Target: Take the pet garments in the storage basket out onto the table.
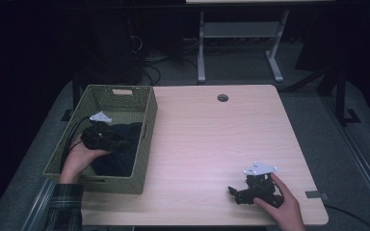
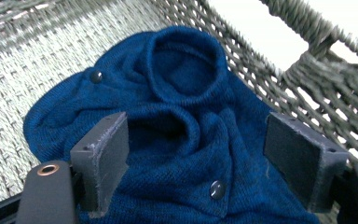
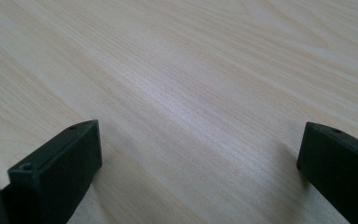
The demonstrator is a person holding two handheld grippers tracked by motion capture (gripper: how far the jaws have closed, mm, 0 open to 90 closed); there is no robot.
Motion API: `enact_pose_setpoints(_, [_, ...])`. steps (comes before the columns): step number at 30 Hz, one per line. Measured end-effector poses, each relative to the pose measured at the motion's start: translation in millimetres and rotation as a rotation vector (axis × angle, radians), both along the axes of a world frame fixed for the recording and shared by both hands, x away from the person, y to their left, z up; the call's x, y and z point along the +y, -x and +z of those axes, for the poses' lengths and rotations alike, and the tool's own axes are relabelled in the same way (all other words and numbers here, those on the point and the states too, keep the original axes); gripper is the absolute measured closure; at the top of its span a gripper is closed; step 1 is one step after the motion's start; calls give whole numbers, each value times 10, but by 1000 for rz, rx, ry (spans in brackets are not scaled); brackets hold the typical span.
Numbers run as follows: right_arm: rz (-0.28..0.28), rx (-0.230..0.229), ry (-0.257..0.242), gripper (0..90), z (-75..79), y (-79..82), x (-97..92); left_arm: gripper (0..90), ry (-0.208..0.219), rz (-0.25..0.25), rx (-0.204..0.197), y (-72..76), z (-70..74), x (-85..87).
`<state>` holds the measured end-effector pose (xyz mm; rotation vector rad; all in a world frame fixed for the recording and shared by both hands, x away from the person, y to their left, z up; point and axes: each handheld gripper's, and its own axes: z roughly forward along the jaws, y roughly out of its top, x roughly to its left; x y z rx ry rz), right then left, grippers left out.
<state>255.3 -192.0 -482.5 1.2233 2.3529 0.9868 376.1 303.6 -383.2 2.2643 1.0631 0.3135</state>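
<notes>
A dark blue knitted garment (image 2: 186, 140) with buttons lies crumpled in a green woven basket (image 1: 103, 96) at the table's left. My left gripper (image 2: 196, 154) hangs just above the garment with its jaws wide apart, the knit showing between the pads but not pinched. From above, the left gripper (image 1: 101, 137) sits inside the basket over the garment (image 1: 123, 149). My right gripper (image 3: 198, 163) rests low over the bare wooden table (image 3: 191, 70), open with nothing between its jaws. In the high view the right gripper (image 1: 241, 192) is near the table's front right.
The basket's woven wall (image 2: 326, 79) rises close on the right of the left gripper. The light wooden table (image 1: 212, 144) has a round cable hole (image 1: 222, 97) at its far side. Desk legs (image 1: 201, 48) and cables stand on the floor beyond.
</notes>
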Motion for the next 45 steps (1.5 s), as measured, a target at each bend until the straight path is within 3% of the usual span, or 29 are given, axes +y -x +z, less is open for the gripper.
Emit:
enact_pose_setpoints(19, [1, 0, 0, 0, 0, 1, -1, 204, -36, -52, 54, -38, -201, -99])
enact_pose_setpoints(31, [1, 1, 0, 0, 0, 1, -1, 172, -123, -97, 93, -46, -343, -215])
enact_pose_setpoints(37, [1, 1, 0, 0, 0, 1, -1, 157, -223, -125, 113, -43, -448, -318])
enact_pose_setpoints(39, [1, 1, 0, 0, 0, 2, -1, 156, -236, -124, 127, -42, -463, -332])
enact_pose_setpoints(41, [1, 1, 0, 0, 0, 2, -1, 182, -236, -121, 139, -43, -460, -332])
enact_pose_setpoints(45, [1, 1, 0, 0, 0, 1, -1, 370, -207, -87, 169, -47, -431, -306])
